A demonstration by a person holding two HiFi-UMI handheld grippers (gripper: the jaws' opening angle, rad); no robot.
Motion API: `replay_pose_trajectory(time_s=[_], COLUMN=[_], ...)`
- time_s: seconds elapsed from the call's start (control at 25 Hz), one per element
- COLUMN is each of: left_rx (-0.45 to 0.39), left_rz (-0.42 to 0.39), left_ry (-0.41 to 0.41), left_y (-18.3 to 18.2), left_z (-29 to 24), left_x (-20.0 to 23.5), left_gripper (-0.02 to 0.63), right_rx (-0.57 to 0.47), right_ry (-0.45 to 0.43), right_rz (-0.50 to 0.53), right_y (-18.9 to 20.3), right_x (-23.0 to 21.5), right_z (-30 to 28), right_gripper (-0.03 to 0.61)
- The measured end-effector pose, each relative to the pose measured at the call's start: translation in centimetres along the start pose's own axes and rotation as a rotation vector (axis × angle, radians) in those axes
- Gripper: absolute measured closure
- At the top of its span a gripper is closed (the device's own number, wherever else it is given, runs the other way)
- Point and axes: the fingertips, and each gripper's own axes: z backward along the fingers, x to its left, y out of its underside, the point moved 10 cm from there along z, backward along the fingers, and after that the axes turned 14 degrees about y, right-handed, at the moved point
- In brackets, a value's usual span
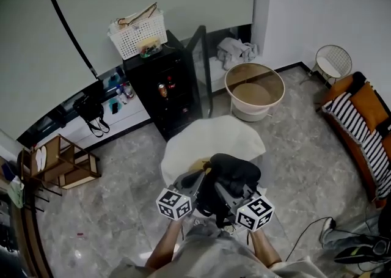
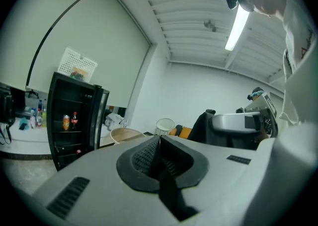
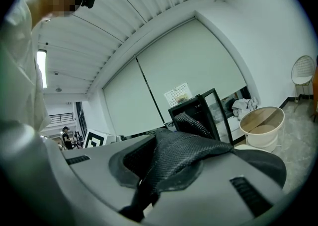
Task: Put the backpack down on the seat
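Observation:
The black backpack (image 1: 231,176) hangs between my two grippers, just above the near edge of a white round seat (image 1: 204,139). My left gripper (image 1: 197,180) is at the bag's left side. Its jaws are shut on a thin black strap (image 2: 170,192) that runs out of the gap between them. My right gripper (image 1: 227,196) is at the bag's near right side, shut on a black mesh shoulder strap (image 3: 181,158) that bulges up over its jaws. In the left gripper view the backpack (image 2: 201,126) shows dark beside the right gripper's grey body.
A black glass-door fridge (image 1: 164,93) with its door open stands behind the seat, a white basket (image 1: 139,31) on top. A beige tub (image 1: 255,90) is at the back right. An orange sofa (image 1: 360,118), a wire chair (image 1: 334,60), and a wooden rack (image 1: 58,160) stand around.

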Motion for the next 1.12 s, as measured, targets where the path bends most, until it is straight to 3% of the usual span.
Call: replay_pose_trajectory(time_s=[0.24,0.68,0.88,1.12], left_rx=[0.003,0.034,0.056,0.077], left_rz=[0.003,0.105,0.176,0.192], left_ry=[-0.004,-0.013,-0.018,-0.031], left_y=[0.7,9.8,13.8,14.6], left_z=[0.9,-0.2,-0.4,-0.1], left_x=[1.4,6.4,6.8,7.4], left_gripper=[0.581,0.581,0.581,0.581], right_rx=[0.014,0.077,0.137,0.170], right_ry=[0.010,0.035,0.052,0.053], right_rz=[-0.025,-0.021,-0.070,-0.103], right_y=[0.6,7.7,11.6,13.7], right_x=[-1.3,-5.8,-7.6,-8.8], right_z=[-1.2,-4.7,-5.4,-7.0], right_gripper=[0.534,0.534,0.534,0.534])
